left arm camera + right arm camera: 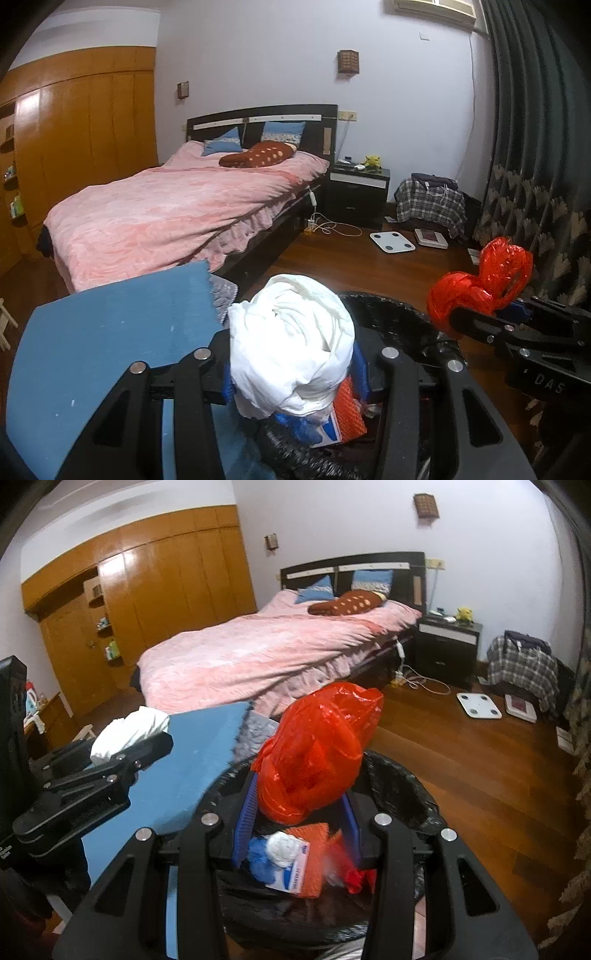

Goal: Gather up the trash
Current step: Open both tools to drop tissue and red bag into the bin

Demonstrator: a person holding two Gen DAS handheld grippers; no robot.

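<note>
— What's each hand got?
— The left gripper (291, 369) is pinching a crumpled white wad (291, 343), the right gripper (299, 819) a scrunched red plastic bag (317, 753).
— Where, exactly?
— Both hang right over the black-lined bin (402, 786), which has wrappers inside; the left one sits nearer the blue mat (110, 332) beside the bin.

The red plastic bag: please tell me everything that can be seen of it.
The red plastic bag is thin, glossy and crumpled into a loose bundle, with a looped end sticking out in the left wrist view. The right gripper is shut on it, its blue pads pressing both sides. It hangs above the open bin lined with a black bag, over the rubbish already inside, and touches nothing else that I can see.
</note>
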